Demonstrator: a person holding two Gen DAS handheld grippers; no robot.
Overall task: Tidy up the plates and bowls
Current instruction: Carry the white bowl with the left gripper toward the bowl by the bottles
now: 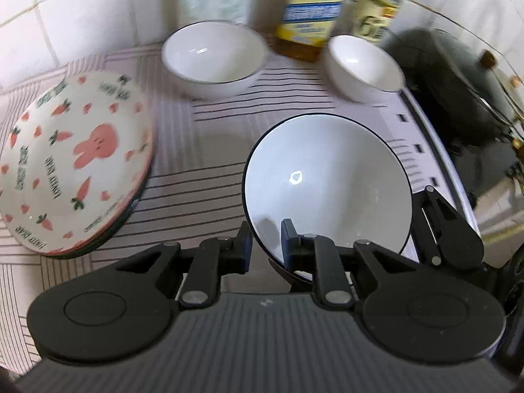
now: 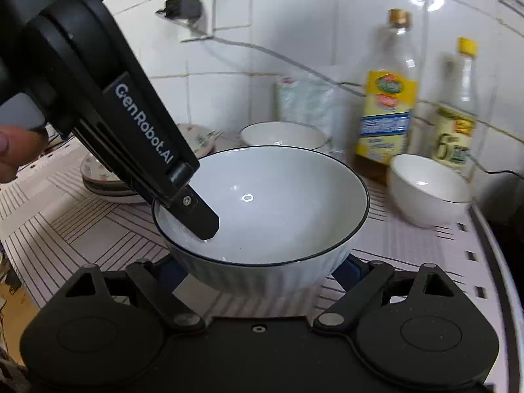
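The left gripper's [image 1: 266, 240] jaws were pinched nearly shut on the near-left rim of a big bowl [image 1: 327, 180], one finger inside the wall and one outside. The right gripper's [image 2: 262, 270] jaws stood wide, their blue pads on either side of the same bowl's lower body; whether they pressed on it or only flanked it could not be told. In the right wrist view the left gripper [image 2: 196, 216] reached down from the upper left, its finger tip inside the bowl [image 2: 278, 203], with part of a hand [image 2: 16, 154] at the left edge.

The bowl was white with a dark rim and sat near the middle of the striped mat [image 1: 196, 170] on the desk. Left of it lay a stack of plates [image 1: 75, 163] printed with rabbits and carrots. Farther back stood a second bowl [image 1: 214, 55], and to the far right a small bowl [image 1: 363, 65]. Behind these, against the tiled wall [image 2: 294, 16], stood two bottles, one with a yellow label [image 2: 386, 111] and a thinner one [image 2: 455, 114], plus a plastic pack [image 2: 308, 98]. A dark pot [image 1: 458, 75] sat at the right edge.
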